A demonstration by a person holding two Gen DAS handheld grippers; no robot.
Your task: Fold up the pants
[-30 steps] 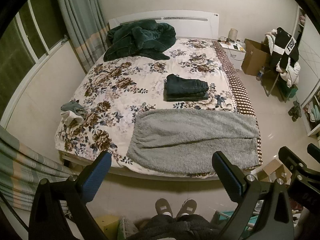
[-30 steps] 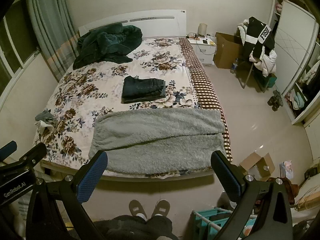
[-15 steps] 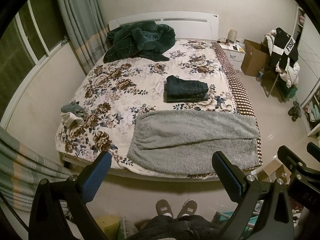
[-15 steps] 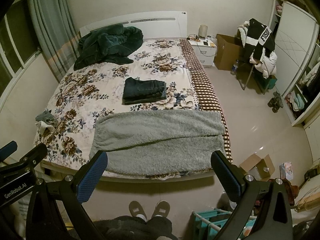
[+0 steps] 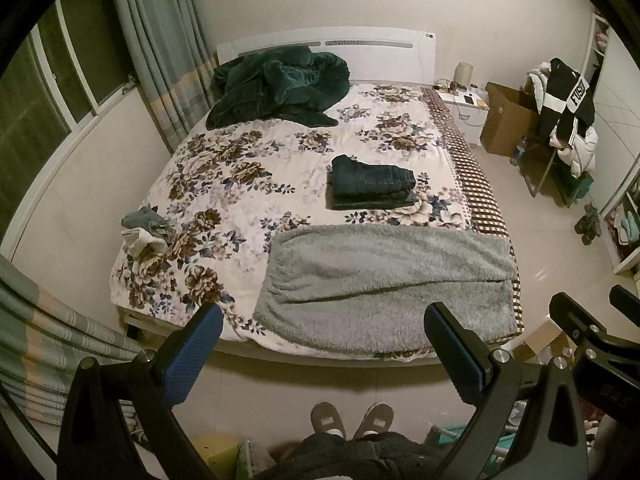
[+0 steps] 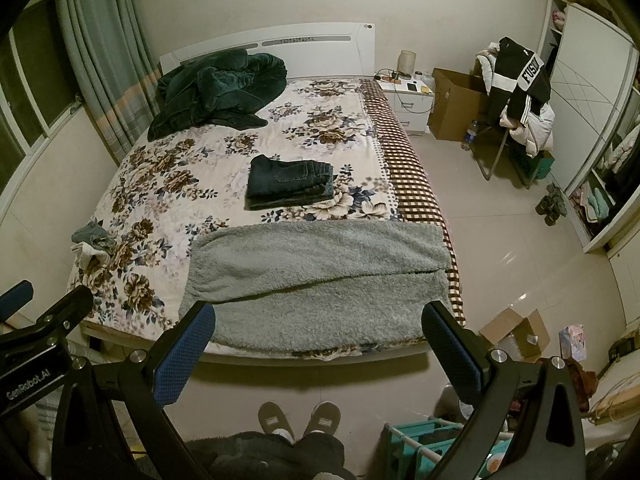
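Note:
Grey fleece pants (image 5: 384, 280) lie spread flat across the foot of the floral bed (image 5: 248, 176), one half lying over the other; they also show in the right wrist view (image 6: 320, 276). A folded pair of dark jeans (image 5: 370, 182) sits behind them, also in the right wrist view (image 6: 290, 182). My left gripper (image 5: 324, 344) is open and empty, held above the floor in front of the bed's foot. My right gripper (image 6: 320, 340) is open and empty, beside it to the right, equally far back.
A dark green blanket (image 5: 276, 84) is heaped by the headboard. Small crumpled clothes (image 5: 146, 228) lie at the bed's left edge. Curtains (image 5: 160, 40) hang left. Cardboard boxes (image 6: 512, 332), a teal rack (image 6: 424, 440), a chair with clothes (image 6: 516, 88) and a nightstand (image 6: 410, 100) stand right.
Both views have shifted slightly, the bed sitting a little lower in frame. Both grippers stay open and nothing on the bed has moved.

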